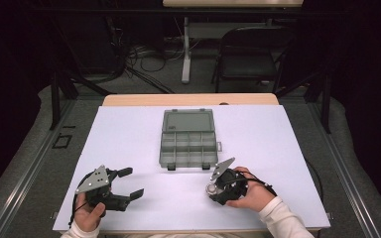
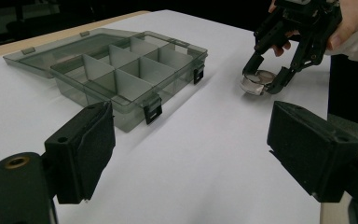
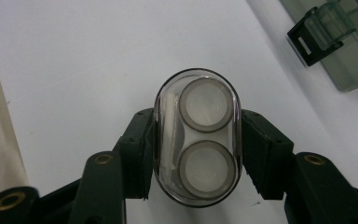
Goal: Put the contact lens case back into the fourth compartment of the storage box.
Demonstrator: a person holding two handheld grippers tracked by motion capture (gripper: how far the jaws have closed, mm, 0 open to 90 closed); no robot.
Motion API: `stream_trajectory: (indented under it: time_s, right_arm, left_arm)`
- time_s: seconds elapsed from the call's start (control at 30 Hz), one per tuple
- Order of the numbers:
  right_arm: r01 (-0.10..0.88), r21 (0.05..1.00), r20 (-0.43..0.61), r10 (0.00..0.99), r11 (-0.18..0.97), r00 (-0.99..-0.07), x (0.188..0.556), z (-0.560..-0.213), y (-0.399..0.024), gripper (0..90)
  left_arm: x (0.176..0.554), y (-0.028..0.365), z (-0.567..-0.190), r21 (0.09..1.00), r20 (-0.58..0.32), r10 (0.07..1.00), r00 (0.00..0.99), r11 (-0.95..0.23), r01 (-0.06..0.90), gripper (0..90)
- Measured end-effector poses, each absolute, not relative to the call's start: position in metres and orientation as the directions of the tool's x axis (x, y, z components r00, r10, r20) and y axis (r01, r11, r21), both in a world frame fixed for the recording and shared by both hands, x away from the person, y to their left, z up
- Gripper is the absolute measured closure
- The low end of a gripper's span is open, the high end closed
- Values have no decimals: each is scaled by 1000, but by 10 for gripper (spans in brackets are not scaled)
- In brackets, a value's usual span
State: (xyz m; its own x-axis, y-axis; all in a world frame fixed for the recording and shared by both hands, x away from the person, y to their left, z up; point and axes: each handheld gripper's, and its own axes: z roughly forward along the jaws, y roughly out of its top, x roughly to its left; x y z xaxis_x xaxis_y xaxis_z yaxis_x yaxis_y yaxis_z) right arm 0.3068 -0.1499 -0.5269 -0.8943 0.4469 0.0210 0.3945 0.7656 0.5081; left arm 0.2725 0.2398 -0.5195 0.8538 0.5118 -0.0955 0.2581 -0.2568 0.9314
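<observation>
Right fingers (image 3: 196,154) pinch oval case (image 3: 196,137) | left fingers (image 2: 205,154) spread | organizer box (image 1: 187,144) nearby

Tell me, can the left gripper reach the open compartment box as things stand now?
Probably yes. The left gripper is open and holds nothing, and bare white table lies between it and the compartment box, whose lid is folded back. The right gripper, shut on the clear oval case, stays off to the side.
</observation>
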Motion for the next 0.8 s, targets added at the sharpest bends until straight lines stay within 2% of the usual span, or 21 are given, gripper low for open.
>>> stream_trajectory:
  time_s: [0.8]
  right_arm:
    - [439,670,48,555,598,-830,307,-518,-159,484]
  left_arm:
    - [272,240,-520,932,-95,513,853,-255,257,156]
